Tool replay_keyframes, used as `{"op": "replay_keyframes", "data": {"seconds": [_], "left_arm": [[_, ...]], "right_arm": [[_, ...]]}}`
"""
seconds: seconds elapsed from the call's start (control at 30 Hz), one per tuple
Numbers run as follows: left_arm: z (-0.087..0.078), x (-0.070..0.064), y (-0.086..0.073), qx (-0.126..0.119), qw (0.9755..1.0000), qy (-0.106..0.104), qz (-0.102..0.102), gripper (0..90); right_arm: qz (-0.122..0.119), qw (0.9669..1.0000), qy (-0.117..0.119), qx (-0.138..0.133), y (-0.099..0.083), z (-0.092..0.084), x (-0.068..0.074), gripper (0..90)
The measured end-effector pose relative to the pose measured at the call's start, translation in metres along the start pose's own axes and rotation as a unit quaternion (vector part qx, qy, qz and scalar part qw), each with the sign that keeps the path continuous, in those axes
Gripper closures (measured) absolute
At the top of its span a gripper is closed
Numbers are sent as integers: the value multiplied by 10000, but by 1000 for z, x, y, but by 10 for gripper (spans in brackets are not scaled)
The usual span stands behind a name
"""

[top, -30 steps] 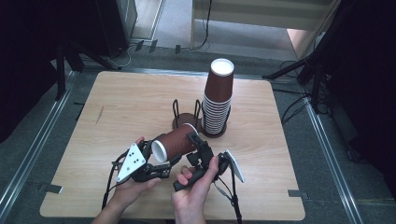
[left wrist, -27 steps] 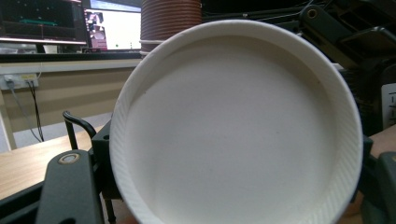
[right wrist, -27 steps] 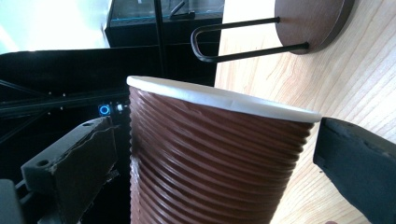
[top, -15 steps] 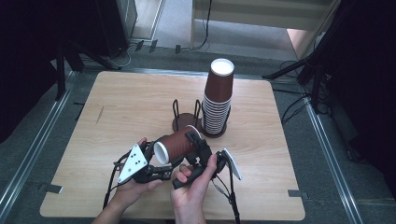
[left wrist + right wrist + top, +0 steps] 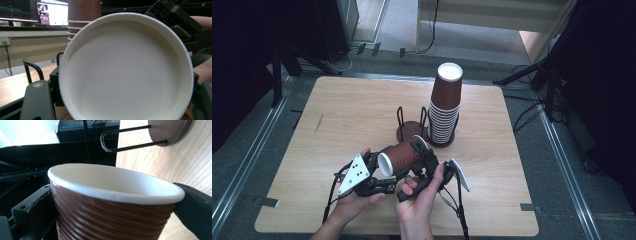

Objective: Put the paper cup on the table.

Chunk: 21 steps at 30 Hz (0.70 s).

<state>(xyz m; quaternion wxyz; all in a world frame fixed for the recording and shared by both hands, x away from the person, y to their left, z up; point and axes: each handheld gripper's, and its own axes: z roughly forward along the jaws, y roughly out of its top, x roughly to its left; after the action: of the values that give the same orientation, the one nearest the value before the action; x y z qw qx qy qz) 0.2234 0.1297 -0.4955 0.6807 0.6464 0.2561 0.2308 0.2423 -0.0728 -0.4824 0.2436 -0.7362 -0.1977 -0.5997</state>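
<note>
A brown ribbed paper cup (image 5: 402, 156) lies on its side in the air above the table's front, held between both hands. Its white bottom (image 5: 125, 70) faces the left gripper (image 5: 379, 172), whose black fingers (image 5: 37, 100) sit on either side of the base, shut on it. The right gripper (image 5: 424, 157) is shut on the same cup just under the rolled white rim (image 5: 112, 187), with one finger (image 5: 192, 205) against each side of the wall. The grey plate of each gripper points outward.
A tall stack of brown cups (image 5: 446, 110) stands in a round wire holder at mid-table. Beside it on the left is a second wire holder (image 5: 409, 131) with nothing in it. The wooden table (image 5: 347, 115) has bare room on its left half.
</note>
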Motion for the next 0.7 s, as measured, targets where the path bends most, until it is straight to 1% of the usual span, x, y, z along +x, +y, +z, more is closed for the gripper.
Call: {"op": "replay_keyframes", "data": {"seconds": [0.03, 0.17, 0.23, 0.27, 0.3, 0.37, 0.5, 0.53, 0.57, 0.63, 0.67, 0.7], "left_arm": [[0, 0, 0, 6, 10000, -7, -8, 235], [0, 1, -1, 14, 10000, -38, -2, 234], [0, 3, -1, 59, 9999, -141, -67, 229], [0, 3, -2, 96, 9997, -197, -50, 226], [0, 3, -2, 96, 9997, -197, -50, 222], [-2, 3, -2, 86, 9997, -203, 60, 215], [-3, 2, 0, 100, 9997, -213, 109, 206], [-4, 2, 0, 111, 9997, -198, 88, 202], [-5, 2, 2, 214, 9996, -173, 56, 194], [-6, 2, 2, 233, 9996, -169, 51, 190], [-6, 2, 3, 253, 9995, -178, 38, 190], [-7, 3, 3, 225, 9995, -210, -4, 188]], "right_arm": [[29, 10000, 3, 17, 0, 0, 0, 0], [12, 10000, 22, 76, 2, 1, -2, 0], [28, 10000, 30, 78, 2, 2, -4, 0], [50, 9999, 28, 99, 3, 1, -5, 0], [50, 9999, 28, 99, 3, 1, -5, 0], [52, 10000, 39, 53, 0, -1, -7, 0], [38, 9999, 103, 39, -2, -3, -7, 11], [41, 9999, 118, 48, -2, -3, -8, 16], [27, 9999, 124, 53, -3, -3, -8, 26], [34, 9999, 117, 70, -3, -3, -8, 29], [0, 9999, 130, 75, -4, -3, -9, 31], [7, 9998, 162, 70, -4, -3, -9, 33]]}}
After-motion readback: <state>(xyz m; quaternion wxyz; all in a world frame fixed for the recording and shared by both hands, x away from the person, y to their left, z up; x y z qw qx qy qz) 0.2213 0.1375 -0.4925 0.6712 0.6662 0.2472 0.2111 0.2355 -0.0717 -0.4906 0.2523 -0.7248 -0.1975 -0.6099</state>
